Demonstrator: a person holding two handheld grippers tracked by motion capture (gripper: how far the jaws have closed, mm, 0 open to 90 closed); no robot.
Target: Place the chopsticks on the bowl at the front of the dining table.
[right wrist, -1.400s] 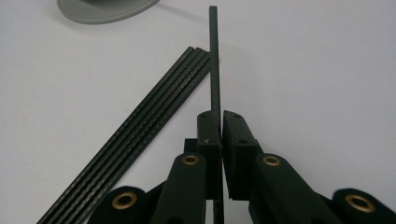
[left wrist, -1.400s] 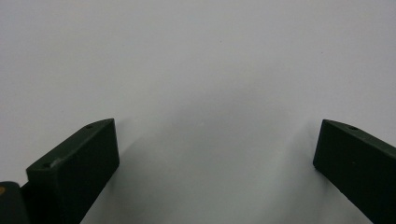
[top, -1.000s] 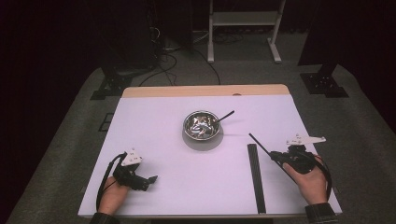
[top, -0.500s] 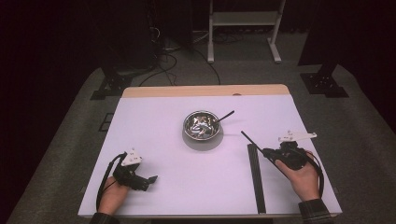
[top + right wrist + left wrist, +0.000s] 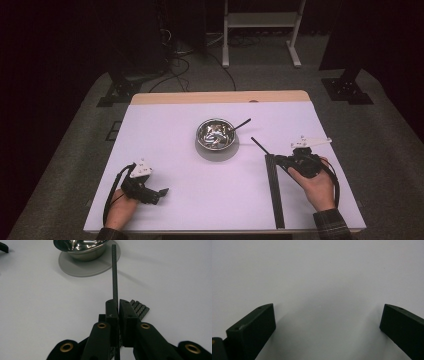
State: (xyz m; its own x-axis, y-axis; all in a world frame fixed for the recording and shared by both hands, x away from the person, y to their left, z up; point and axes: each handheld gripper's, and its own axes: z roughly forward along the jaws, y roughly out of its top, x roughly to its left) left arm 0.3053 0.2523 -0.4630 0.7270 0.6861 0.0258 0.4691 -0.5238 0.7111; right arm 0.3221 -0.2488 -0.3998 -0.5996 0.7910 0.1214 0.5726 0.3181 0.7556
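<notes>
My right gripper (image 5: 281, 160) (image 5: 118, 304) is shut on a thin black rod (image 5: 260, 146) (image 5: 114, 272), held off the table and pointing at a steel bowl (image 5: 216, 133) (image 5: 82, 247). The bowl stands on a round grey mat (image 5: 217, 151) (image 5: 87, 265) and holds shiny bits plus a black stick (image 5: 240, 123) leaning on its rim. A stack of black strips (image 5: 274, 192) (image 5: 139, 307) lies on the table just under the right gripper. My left gripper (image 5: 161, 193) (image 5: 327, 317) rests open at the front left, with nothing between its jaws.
The white table top (image 5: 165, 145) has a wooden strip (image 5: 220, 97) along its far edge. Beyond it, on the grey floor, are a white stand (image 5: 260, 20), black stand feet (image 5: 345, 90) and cables (image 5: 175, 70).
My right gripper has carried the rod leftward, bringing its tip closer to the bowl. The left gripper has stayed put.
</notes>
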